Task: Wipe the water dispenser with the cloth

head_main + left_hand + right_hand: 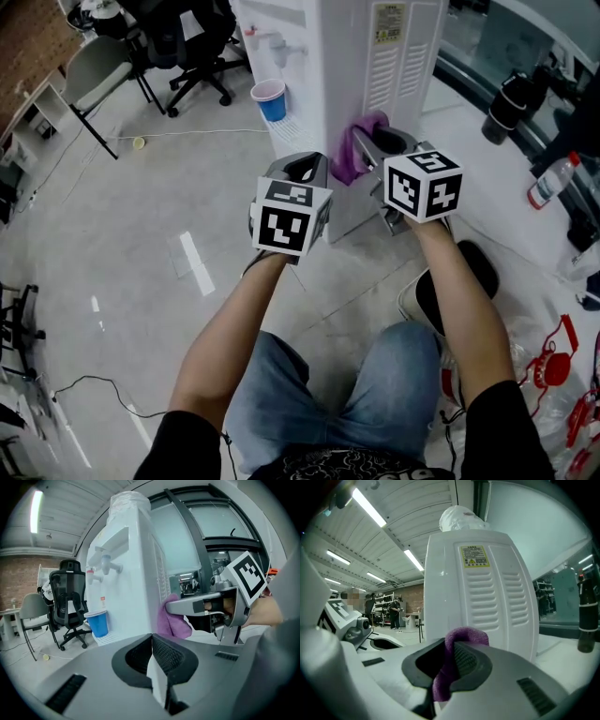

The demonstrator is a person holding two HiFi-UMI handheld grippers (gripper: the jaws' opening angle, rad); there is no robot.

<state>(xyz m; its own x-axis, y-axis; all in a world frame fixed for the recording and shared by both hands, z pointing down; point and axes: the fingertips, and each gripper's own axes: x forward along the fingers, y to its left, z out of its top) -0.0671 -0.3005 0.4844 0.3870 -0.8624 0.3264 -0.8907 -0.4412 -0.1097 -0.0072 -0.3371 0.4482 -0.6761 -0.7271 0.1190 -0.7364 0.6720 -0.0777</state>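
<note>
The white water dispenser (375, 66) stands on the floor ahead of me, with its vented side panel (497, 602) facing the right gripper. A purple cloth (354, 145) is pinched in my right gripper (367, 155) and pressed against the dispenser's lower side. The cloth (452, 663) sticks up between the shut jaws, and the cloth (172, 620) also shows beside the dispenser (126, 573). My left gripper (305, 171) hangs to the left of the right one, jaws shut with nothing between them, a little short of the dispenser.
A blue cup (271, 100) sits on the dispenser's drip tray under the taps (105, 566). Black office chairs (192, 47) stand at the back left. A dark bottle (504, 105) and a clear bottle (549, 180) stand on the right.
</note>
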